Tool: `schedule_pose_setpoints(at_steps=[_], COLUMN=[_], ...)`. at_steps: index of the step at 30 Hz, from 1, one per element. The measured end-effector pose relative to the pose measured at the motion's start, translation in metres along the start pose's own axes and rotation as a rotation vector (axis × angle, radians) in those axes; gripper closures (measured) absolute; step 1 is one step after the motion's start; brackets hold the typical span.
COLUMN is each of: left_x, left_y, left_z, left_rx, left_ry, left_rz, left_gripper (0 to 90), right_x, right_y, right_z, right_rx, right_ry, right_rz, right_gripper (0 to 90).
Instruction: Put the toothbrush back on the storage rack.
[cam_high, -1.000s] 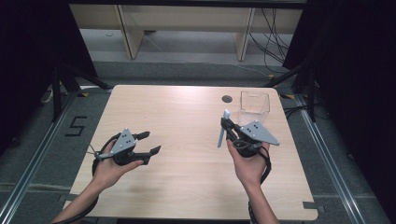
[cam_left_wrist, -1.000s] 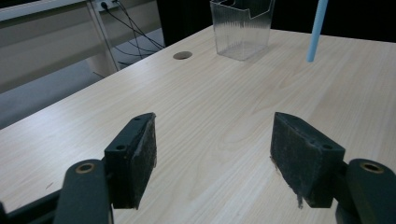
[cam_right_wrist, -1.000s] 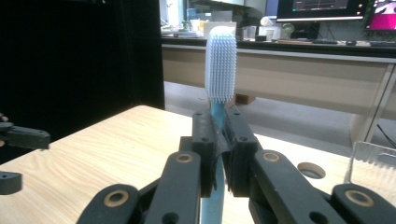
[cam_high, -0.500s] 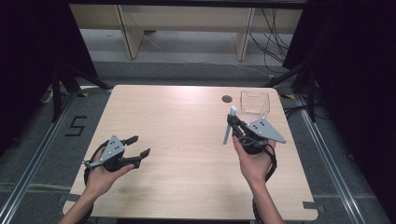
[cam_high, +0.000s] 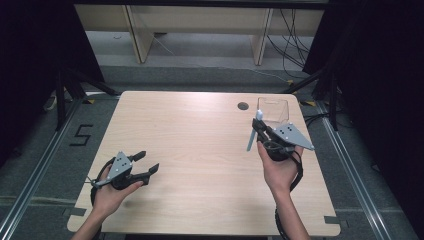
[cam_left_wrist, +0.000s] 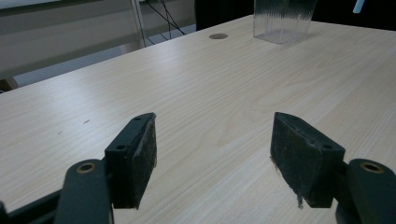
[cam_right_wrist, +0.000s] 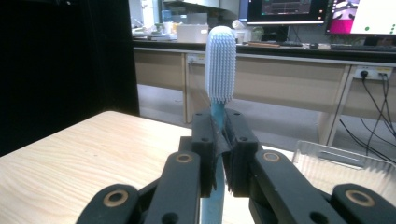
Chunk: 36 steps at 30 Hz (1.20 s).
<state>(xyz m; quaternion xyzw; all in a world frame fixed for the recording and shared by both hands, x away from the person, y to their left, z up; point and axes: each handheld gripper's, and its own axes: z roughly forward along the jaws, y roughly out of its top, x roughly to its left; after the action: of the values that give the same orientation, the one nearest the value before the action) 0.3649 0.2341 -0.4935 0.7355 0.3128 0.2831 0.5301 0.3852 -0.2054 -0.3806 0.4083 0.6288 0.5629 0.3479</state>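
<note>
The right gripper (cam_high: 261, 131) pinches a toothbrush (cam_right_wrist: 220, 70) near the cup (cam_high: 273, 110); it could slip. The left gripper (cam_high: 146, 162) gapes empty.

This looks like a lab or research workroom. The pale wooden table (cam_high: 200, 150) stands on grey carpet tiles, boxed in by metal floor rails (cam_high: 30, 175) and black curtains (cam_high: 30, 60) on either side of it. Beside the table's left edge a "5" (cam_high: 81, 135) is taped to the floor (a station number, perhaps). Beyond the table's far edge, cables (cam_high: 292, 35) trail under plain wooden benches (cam_high: 200, 20). Further behind the table, the right gripper view shows lit monitors (cam_right_wrist: 322, 10) on a long counter, a wall socket (cam_right_wrist: 366, 72), and blurred clutter I can't quite make out.
</note>
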Motion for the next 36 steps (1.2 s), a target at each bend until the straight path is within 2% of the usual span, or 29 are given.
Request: schedule_pose_setpoints(at_steps=[8, 9, 11, 13, 14, 19, 20, 22, 23, 24, 26, 28, 30, 31, 32, 36], left_x=[0.002, 0.002, 0.002, 0.002, 0.001, 0.000, 0.000, 0.000, -0.001, -0.001, 0.000, -0.001, -0.001, -0.001, -0.001, -0.001], left_y=[-0.003, -0.004, -0.005, -0.006, -0.006, -0.006, -0.006, -0.006, -0.007, -0.008, -0.008, -0.008, -0.008, -0.008, -0.008, -0.008], left_z=[-0.001, -0.002, 0.000, 0.001, 0.000, 0.000, 0.000, 0.000, 0.000, 0.002, 0.002, 0.001, 0.001, 0.002, 0.002, 0.002], left_rx=[-0.007, -0.007, -0.013, -0.019, -0.011, -0.005, -0.005, -0.004, -0.003, -0.019, -0.012, -0.003, -0.004, -0.010, -0.018, -0.019], left_ry=[0.010, 0.011, 0.007, 0.005, 0.009, 0.008, 0.008, 0.007, 0.006, 0.000, 0.003, 0.006, 0.006, 0.003, 0.000, 0.001], left_rz=[-0.010, -0.013, -0.008, -0.017, -0.013, -0.013, -0.013, -0.009, -0.013, -0.017, -0.005, -0.010, -0.009, -0.007, -0.020, -0.019], left_gripper=[31.3, 31.3, 31.3, 31.2, 31.2, 31.2, 31.2, 31.2, 31.2, 31.2, 31.2, 31.2, 31.2, 31.2, 31.2, 31.3], right_x=[-0.009, -0.011, -0.017, -0.018, -0.020, -0.030, -0.032, -0.035, -0.036, -0.041, -0.045, -0.049, -0.053, -0.053, -0.055, -0.061], right_y=[0.004, 0.005, 0.006, 0.007, 0.007, 0.009, 0.009, 0.010, 0.010, 0.011, 0.012, 0.013, 0.013, 0.013, 0.013, 0.012], right_z=[-0.001, -0.002, -0.002, -0.002, -0.002, -0.003, -0.003, -0.003, -0.003, -0.002, -0.002, -0.001, 0.000, 0.000, 0.001, 0.003], right_rx=[-0.019, -0.010, -0.025, -0.014, -0.019, -0.017, -0.021, -0.016, -0.020, -0.026, -0.026, -0.023, -0.017, -0.018, -0.019, -0.015], right_ry=[-0.026, -0.034, -0.052, -0.045, -0.061, -0.077, -0.088, -0.096, -0.098, -0.109, -0.119, -0.130, -0.133, -0.135, -0.131, -0.153], right_rz=[-0.003, -0.003, -0.010, 0.004, -0.001, -0.007, 0.012, -0.001, 0.014, 0.004, 0.001, 0.006, 0.006, 0.023, 0.020, 0.019], right_gripper=[84.3, 84.3, 84.3, 84.3, 84.3, 84.3, 84.3, 84.3, 84.3, 84.2, 84.3, 84.2, 84.2, 84.1, 84.0, 84.1])
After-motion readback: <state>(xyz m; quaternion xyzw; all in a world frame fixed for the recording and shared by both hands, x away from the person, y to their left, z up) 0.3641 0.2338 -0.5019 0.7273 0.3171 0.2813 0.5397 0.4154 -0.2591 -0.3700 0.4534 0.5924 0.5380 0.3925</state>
